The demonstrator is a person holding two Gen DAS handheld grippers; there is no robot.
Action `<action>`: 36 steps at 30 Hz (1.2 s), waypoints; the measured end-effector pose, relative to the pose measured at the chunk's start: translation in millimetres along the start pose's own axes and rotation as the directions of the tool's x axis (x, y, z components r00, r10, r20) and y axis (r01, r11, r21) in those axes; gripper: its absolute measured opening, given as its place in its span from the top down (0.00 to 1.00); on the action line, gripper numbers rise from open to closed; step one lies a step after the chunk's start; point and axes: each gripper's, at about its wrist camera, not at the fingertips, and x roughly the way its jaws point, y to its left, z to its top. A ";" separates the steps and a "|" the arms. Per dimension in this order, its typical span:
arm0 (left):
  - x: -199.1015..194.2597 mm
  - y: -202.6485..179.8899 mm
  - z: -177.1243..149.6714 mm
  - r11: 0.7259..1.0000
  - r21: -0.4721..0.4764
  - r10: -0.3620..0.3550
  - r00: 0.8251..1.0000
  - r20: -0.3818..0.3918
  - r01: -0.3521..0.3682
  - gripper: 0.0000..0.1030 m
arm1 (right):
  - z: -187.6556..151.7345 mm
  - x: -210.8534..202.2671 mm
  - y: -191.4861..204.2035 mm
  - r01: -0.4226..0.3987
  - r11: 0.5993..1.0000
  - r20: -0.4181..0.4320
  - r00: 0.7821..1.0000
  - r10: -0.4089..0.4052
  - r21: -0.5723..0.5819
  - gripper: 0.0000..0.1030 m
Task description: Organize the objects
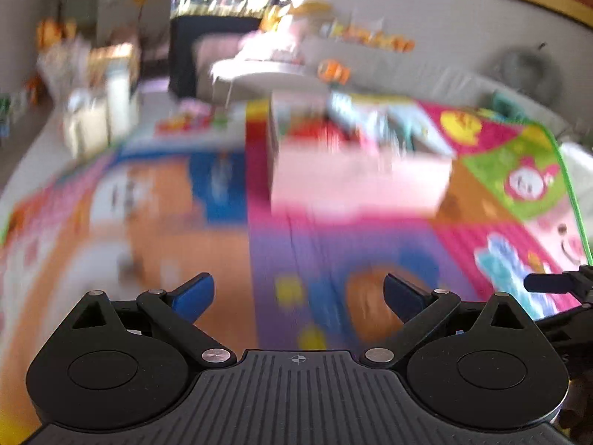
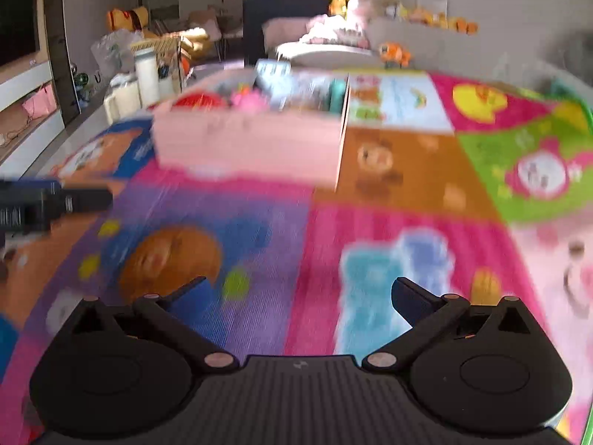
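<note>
Closest to me, the left gripper and the right gripper both stand spread wide with nothing between their fingers, hanging over bare stretches of the colourful play mat. Farther on sits the pink storage box, already heaped with toys too blurred to name. I'd judge the tidying well along; no loose toy shows on the near mat.

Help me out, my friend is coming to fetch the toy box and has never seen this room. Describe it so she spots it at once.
On the colourful play mat, look toward its far end. There stands the pale pink box, open-topped and heaped with toys. It is the only large plain-sided thing on the patterned mat.
</note>
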 end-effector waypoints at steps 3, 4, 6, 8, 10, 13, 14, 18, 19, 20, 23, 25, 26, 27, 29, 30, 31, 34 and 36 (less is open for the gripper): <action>7.6 -11.0 -17.2 0.997 0.009 0.075 0.997 -0.007 -0.075 0.02 | -15.5 -4.0 5.1 0.029 1.000 -0.001 1.000 -0.029 0.009 0.00; 12.1 -16.2 -18.1 0.993 0.029 0.113 0.994 -0.005 -0.113 0.02 | -14.6 -4.2 4.7 0.040 0.999 -0.004 0.999 -0.040 0.011 0.00; 19.3 -24.9 -16.4 0.984 0.062 0.166 0.986 -0.007 -0.166 0.01 | -10.9 0.6 -2.3 0.042 0.998 -0.018 0.999 -0.041 0.043 0.00; 23.5 -26.5 -13.2 0.983 0.046 0.176 0.984 -0.008 -0.176 0.01 | -6.5 7.0 -9.4 0.043 0.996 -0.017 0.999 -0.042 0.073 0.00; 24.3 -26.7 -14.4 0.982 0.041 0.183 0.983 -0.005 -0.183 0.01 | -2.1 14.3 -12.1 0.058 0.995 -0.008 0.998 -0.057 0.081 0.00; 24.3 -26.5 -15.3 0.982 0.037 0.184 0.983 -0.005 -0.184 0.01 | 1.6 22.5 -13.3 0.065 0.994 0.024 0.997 -0.067 0.087 0.00; 24.7 -26.5 -15.1 0.982 0.037 0.184 0.983 -0.006 -0.184 0.01 | 1.6 25.1 -12.4 0.070 0.994 0.042 0.996 -0.073 0.079 0.00; 25.5 -26.6 -14.5 0.982 0.036 0.184 0.983 -0.005 -0.184 0.01 | 2.5 26.6 -10.0 0.078 0.994 0.052 0.995 -0.081 0.073 0.00; 25.4 -26.7 -14.7 0.982 0.036 0.184 0.983 -0.006 -0.183 0.00 | 2.6 26.4 -10.4 0.075 0.994 0.052 0.996 -0.079 0.075 0.00; 25.6 -27.0 -14.0 0.982 0.037 0.184 0.983 -0.006 -0.183 0.00 | 2.2 26.1 -11.5 0.068 0.994 0.052 0.996 -0.072 0.082 0.00; 30.7 -27.3 -10.5 0.982 0.039 0.183 0.983 -0.008 -0.183 0.00 | 2.1 26.0 -12.5 0.061 0.994 0.053 0.996 -0.066 0.088 0.00; 31.7 -27.1 -9.4 0.983 0.038 0.181 0.983 -0.009 -0.181 0.00 | 2.0 26.1 -11.9 0.062 0.994 0.053 0.996 -0.066 0.087 0.00; 32.1 -27.1 -9.1 0.983 0.039 0.181 0.983 -0.009 -0.181 0.00 | 1.7 26.2 -12.4 0.059 0.994 0.053 0.997 -0.064 0.089 0.00; 32.4 -27.4 -8.8 0.983 0.040 0.182 0.983 -0.009 -0.181 0.00 | 1.5 26.0 -12.5 0.056 0.994 0.054 0.997 -0.061 0.089 0.00; 32.9 -27.3 -7.9 0.983 0.040 0.181 0.983 -0.010 -0.181 0.00 | 1.3 26.1 -11.6 0.059 0.995 0.053 0.997 -0.064 0.086 0.00; 32.9 -27.5 -8.0 0.983 0.040 0.181 0.983 -0.010 -0.181 0.00 | 1.4 26.2 -11.2 0.060 0.995 0.052 0.997 -0.065 0.086 0.00; 33.1 -27.5 -7.8 0.983 0.040 0.181 0.983 -0.010 -0.180 0.00 | 1.4 26.2 -10.9 0.061 0.994 0.052 0.997 -0.065 0.086 0.00; 33.2 -27.5 -7.4 0.983 0.040 0.181 0.984 -0.011 -0.180 0.00 | 1.3 26.0 -11.4 0.061 0.994 0.052 0.996 -0.066 0.087 0.00; 33.1 -27.4 -7.4 0.983 0.039 0.180 0.984 -0.011 -0.179 0.00 | 1.0 26.0 -10.8 0.060 0.994 0.053 0.996 -0.065 0.087 0.00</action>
